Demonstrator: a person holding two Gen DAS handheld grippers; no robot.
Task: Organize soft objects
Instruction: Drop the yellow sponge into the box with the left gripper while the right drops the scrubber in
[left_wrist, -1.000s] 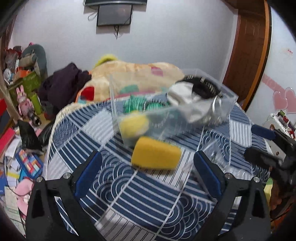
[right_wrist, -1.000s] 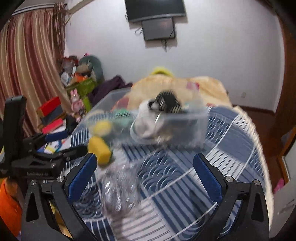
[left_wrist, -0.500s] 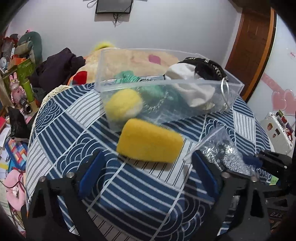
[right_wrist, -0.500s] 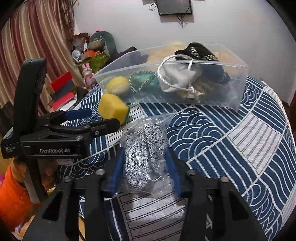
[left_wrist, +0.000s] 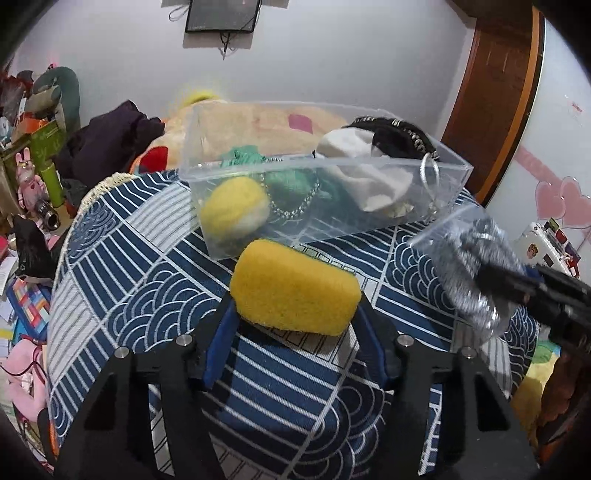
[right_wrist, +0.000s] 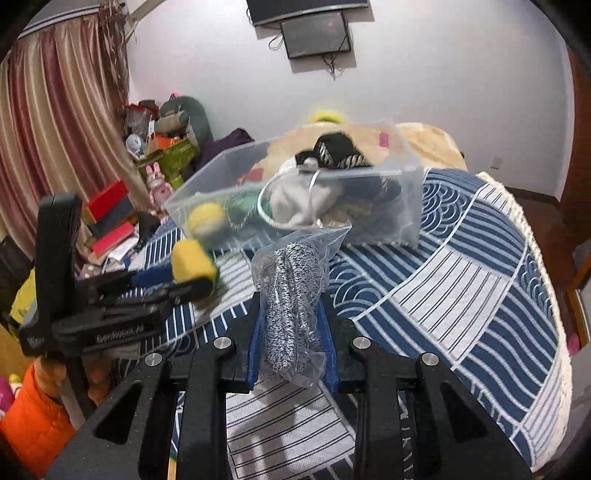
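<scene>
My left gripper (left_wrist: 295, 314) is shut on a yellow sponge (left_wrist: 295, 291) and holds it just above the blue patterned tablecloth (left_wrist: 140, 295), in front of a clear plastic bin (left_wrist: 448, 184). My right gripper (right_wrist: 291, 314) is shut on a clear bag of speckled grey knit fabric (right_wrist: 290, 291), lifted off the cloth. The bag also shows at the right of the left wrist view (left_wrist: 476, 266). The sponge shows in the right wrist view (right_wrist: 192, 264). The bin (right_wrist: 410, 206) holds a yellow ball (left_wrist: 234, 210), green fabric (left_wrist: 291, 181), a white pouch (left_wrist: 365, 177) and a black item (left_wrist: 399, 136).
The round table's edge (right_wrist: 532, 236) curves away at the right. A cluttered shelf with boxes and toys (right_wrist: 155, 162) stands at the left by a curtain (right_wrist: 55, 147). A bed with a blanket (left_wrist: 258, 122) lies behind the bin.
Both grippers have closed: the left on the yellow sponge, the right on the bagged knit fabric. Both objects have been lifted off the cloth.
</scene>
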